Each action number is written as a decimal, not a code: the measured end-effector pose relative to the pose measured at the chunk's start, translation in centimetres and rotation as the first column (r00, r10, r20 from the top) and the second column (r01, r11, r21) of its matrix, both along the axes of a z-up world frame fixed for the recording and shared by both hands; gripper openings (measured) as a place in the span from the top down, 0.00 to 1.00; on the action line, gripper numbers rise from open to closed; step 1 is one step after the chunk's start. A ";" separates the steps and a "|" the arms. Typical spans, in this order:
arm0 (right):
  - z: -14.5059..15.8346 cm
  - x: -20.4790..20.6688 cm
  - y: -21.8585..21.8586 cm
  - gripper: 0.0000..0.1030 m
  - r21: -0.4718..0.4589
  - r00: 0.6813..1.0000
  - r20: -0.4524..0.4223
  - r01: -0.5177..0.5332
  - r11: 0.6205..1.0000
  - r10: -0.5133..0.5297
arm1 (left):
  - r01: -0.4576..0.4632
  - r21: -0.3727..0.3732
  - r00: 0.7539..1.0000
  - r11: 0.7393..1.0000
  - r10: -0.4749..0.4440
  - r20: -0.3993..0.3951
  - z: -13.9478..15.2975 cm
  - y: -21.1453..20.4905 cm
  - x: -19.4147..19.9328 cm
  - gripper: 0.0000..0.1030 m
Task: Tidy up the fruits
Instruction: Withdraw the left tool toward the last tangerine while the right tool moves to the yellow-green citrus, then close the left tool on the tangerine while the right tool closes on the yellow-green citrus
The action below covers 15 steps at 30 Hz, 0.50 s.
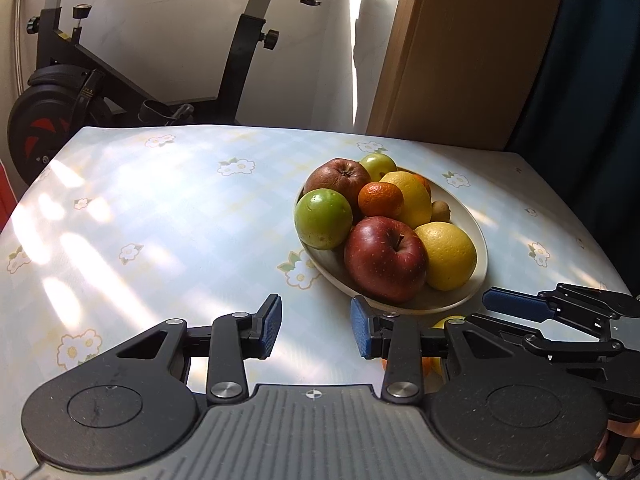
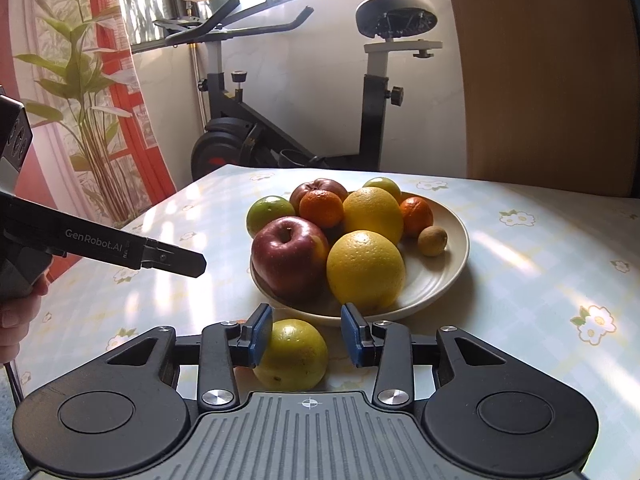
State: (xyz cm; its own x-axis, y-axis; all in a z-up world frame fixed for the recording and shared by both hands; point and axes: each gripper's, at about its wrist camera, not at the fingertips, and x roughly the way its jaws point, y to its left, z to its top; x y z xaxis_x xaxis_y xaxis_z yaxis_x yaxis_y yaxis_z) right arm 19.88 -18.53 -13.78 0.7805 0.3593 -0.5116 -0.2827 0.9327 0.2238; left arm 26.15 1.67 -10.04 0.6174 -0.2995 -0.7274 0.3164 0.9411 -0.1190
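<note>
A cream oval plate on the table holds several fruits: red apples, green apples, yellow citrus, mandarins and a small kiwi. A yellow-green fruit lies on the table just in front of the plate. My right gripper is open around it; its left pad touches the fruit, the right pad stands apart. My left gripper is open and empty over the tablecloth, left of the plate's near rim.
The table has a pale blue checked cloth with flower prints. An exercise bike stands behind the far edge. A wooden panel is at the back right, and a curtain and plant at the left.
</note>
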 end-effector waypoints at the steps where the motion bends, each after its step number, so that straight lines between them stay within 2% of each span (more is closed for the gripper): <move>1: 0.0 0.0 0.1 0.65 -0.001 1.000 0.000 -0.006 1.000 0.006 | -0.003 -0.004 1.000 1.000 0.003 -0.002 -0.1 0.2 0.0 0.61; 5: -0.3 0.0 0.9 0.62 -0.016 0.999 -0.021 -0.033 0.999 0.032 | -0.011 -0.006 1.000 1.000 0.011 -0.004 -0.3 0.8 -0.2 0.61; 7: -0.5 0.0 1.3 0.57 -0.037 0.999 -0.017 -0.034 0.999 0.033 | -0.015 -0.008 1.000 1.000 0.015 -0.007 -0.4 1.0 -0.2 0.61; 10: -1.1 0.5 1.2 0.57 -0.039 0.999 -0.035 -0.022 0.999 0.021 | -0.021 -0.018 1.000 1.000 0.021 -0.011 -0.4 1.2 -0.2 0.61; 15: -2.0 1.4 0.5 0.58 0.005 0.998 -0.065 -0.021 1.000 0.022 | -0.020 -0.024 1.000 1.000 0.020 -0.018 -0.4 1.2 -0.2 0.61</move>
